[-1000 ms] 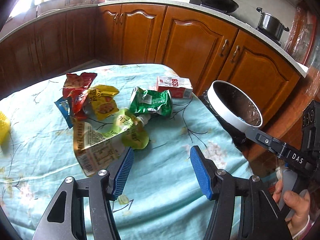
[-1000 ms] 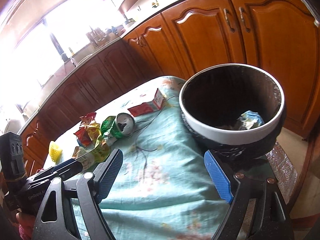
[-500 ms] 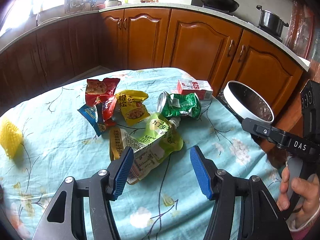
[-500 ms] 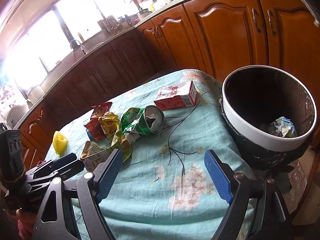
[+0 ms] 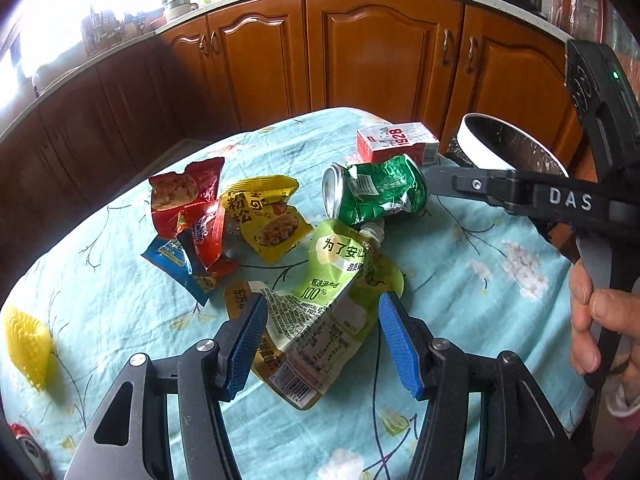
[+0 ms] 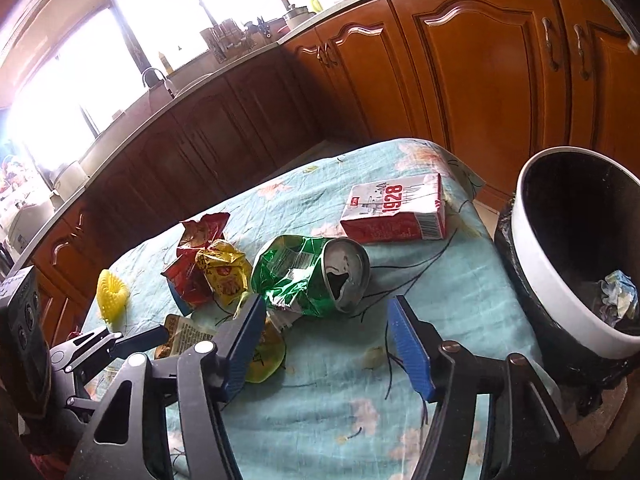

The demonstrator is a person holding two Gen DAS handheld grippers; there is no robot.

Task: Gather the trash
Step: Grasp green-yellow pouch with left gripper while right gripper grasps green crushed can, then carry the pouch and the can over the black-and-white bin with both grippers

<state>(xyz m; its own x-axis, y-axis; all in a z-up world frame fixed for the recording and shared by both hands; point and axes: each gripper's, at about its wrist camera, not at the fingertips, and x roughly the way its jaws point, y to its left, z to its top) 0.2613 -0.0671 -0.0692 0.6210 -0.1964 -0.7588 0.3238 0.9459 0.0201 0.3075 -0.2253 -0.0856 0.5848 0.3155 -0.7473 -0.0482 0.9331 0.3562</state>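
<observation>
Trash lies on a table with a light blue cloth (image 5: 460,280). My left gripper (image 5: 320,340) is open, its blue pads either side of a crumpled lime-green pouch (image 5: 336,292). Beyond lie a crushed green can (image 5: 376,192), a red and white carton (image 5: 396,142), a yellow snack packet (image 5: 264,216) and a red wrapper (image 5: 188,204). My right gripper (image 6: 326,340) is open and empty, just short of the green can (image 6: 308,276). The white-rimmed bin (image 6: 560,300) stands off the table's right edge with crumpled paper (image 6: 618,296) inside.
A yellow mesh ball (image 5: 26,344) lies at the table's left. A blue wrapper (image 5: 172,256) sits under the red one. Wooden kitchen cabinets (image 5: 380,52) run behind the table. The right gripper's body (image 5: 560,196) reaches over the table's right side.
Both grippers have moved towards the pile of trash. The left gripper now straddles the lime-green pouch. The bin has slid to the right edge of the right wrist view.
</observation>
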